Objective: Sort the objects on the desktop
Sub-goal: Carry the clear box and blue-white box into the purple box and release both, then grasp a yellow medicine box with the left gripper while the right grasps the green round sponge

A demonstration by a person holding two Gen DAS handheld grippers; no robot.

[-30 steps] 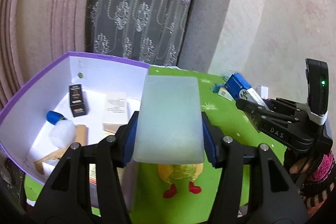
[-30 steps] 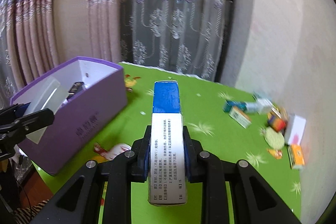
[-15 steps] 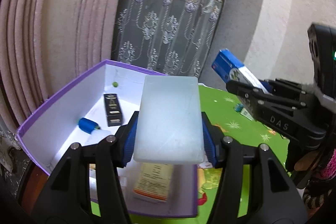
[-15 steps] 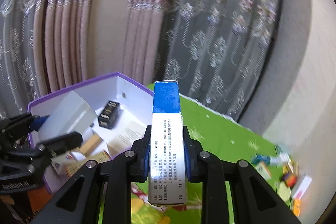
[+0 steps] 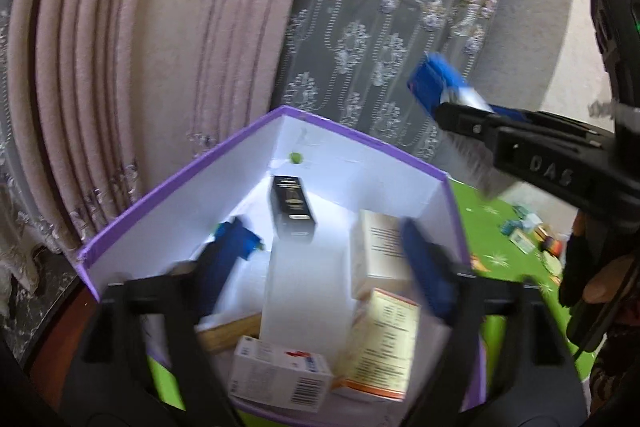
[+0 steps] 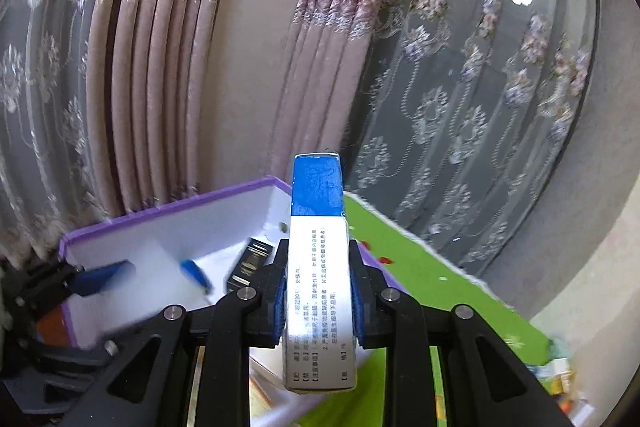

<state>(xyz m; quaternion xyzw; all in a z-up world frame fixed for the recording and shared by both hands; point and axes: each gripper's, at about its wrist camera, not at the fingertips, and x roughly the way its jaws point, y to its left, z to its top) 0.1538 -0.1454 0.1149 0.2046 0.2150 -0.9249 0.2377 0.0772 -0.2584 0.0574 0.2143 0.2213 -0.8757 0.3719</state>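
Left tongs (image 5: 320,267) opening over purple box (image 5: 168,203); right tongs (image 6: 318,301) loosening around blue-white carton (image 6: 318,267).

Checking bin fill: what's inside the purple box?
Purple white-lined box holds a black carton, blue-capped bottle, frosted translucent case, several printed cartons. The floor beneath them is hidden.
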